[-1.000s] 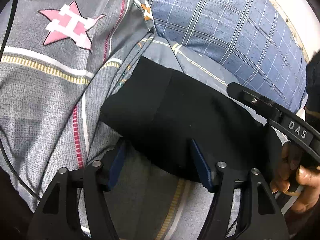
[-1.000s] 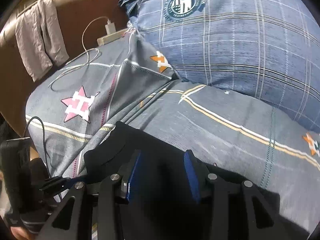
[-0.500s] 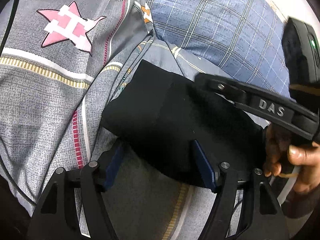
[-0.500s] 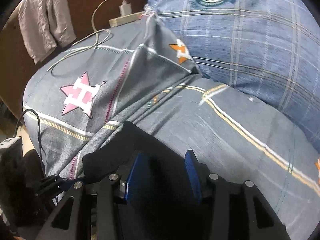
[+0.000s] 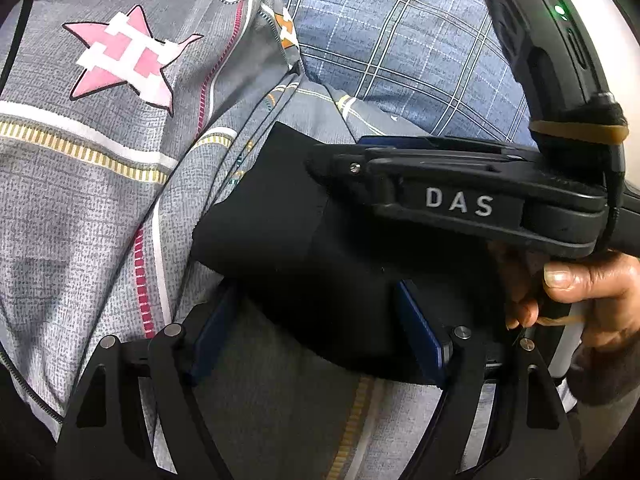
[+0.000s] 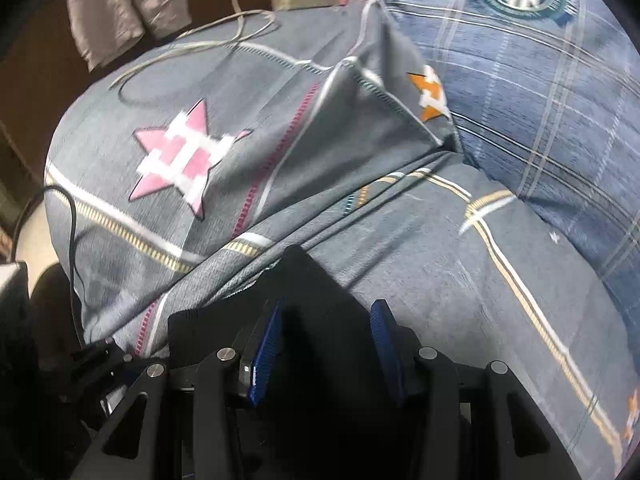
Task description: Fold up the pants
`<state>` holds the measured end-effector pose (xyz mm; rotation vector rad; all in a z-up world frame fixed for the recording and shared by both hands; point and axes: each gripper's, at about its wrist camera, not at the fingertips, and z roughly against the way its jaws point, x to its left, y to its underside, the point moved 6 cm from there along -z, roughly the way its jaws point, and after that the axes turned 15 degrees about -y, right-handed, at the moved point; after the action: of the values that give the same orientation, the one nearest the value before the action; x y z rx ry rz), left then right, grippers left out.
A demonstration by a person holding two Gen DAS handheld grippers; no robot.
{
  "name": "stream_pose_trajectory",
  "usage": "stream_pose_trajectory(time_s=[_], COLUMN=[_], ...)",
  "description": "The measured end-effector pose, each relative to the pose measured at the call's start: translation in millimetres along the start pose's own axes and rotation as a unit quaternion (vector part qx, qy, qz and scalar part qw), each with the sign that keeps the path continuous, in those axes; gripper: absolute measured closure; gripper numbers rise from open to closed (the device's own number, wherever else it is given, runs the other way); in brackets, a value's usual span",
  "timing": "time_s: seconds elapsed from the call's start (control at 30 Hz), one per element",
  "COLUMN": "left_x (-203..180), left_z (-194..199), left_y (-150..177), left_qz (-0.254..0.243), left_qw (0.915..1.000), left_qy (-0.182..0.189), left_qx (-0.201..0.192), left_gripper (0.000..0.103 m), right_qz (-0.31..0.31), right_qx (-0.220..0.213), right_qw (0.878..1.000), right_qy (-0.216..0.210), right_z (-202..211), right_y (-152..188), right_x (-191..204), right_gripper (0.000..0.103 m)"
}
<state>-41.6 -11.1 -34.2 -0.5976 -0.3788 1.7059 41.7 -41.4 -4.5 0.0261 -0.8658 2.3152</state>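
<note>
While the folded black cloth pants lie as a compact dark bundle on the grey patterned bedsheet, we have both grippers crowded over them. Our left gripper sits at the near edge of the bundle, its blue pads spread wide to either side; its jaws have just been opening, and the cloth lies between them without being pinched, as far as we can tell. Our right gripper comes in from the right side, its black body crossing above the far part of the pants in the left wrist view, the holding hand low at the right edge. Its pads stand partly apart with black cloth between and under them; we cannot tell whether they press on it.

From the left fingers the bundle runs away and slightly to the left, its long axis slanting from the near right toward a corner that points at the pink star print. Both grippers look about equally close.

Beyond the far corner the sheet rises into creases, and the blue checked pillow closes off the far right. Open sheet lies to the left, so we judge that any smoothing or shifting has most room that way.
</note>
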Motion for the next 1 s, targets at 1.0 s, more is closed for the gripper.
stream_pose_trajectory(time_s=[1.0], left_x=[-5], left_z=[-19], left_y=[-13], left_qz=[-0.017], left_qw=[0.9997], left_qy=[-0.001], left_qx=[-0.018], left_gripper=[0.019], right_qz=[0.020], right_qx=[0.030], right_qw=[0.999], right_qy=[-0.029], right_z=[-39], right_y=[-10], right_x=[-12], right_gripper=[0.058])
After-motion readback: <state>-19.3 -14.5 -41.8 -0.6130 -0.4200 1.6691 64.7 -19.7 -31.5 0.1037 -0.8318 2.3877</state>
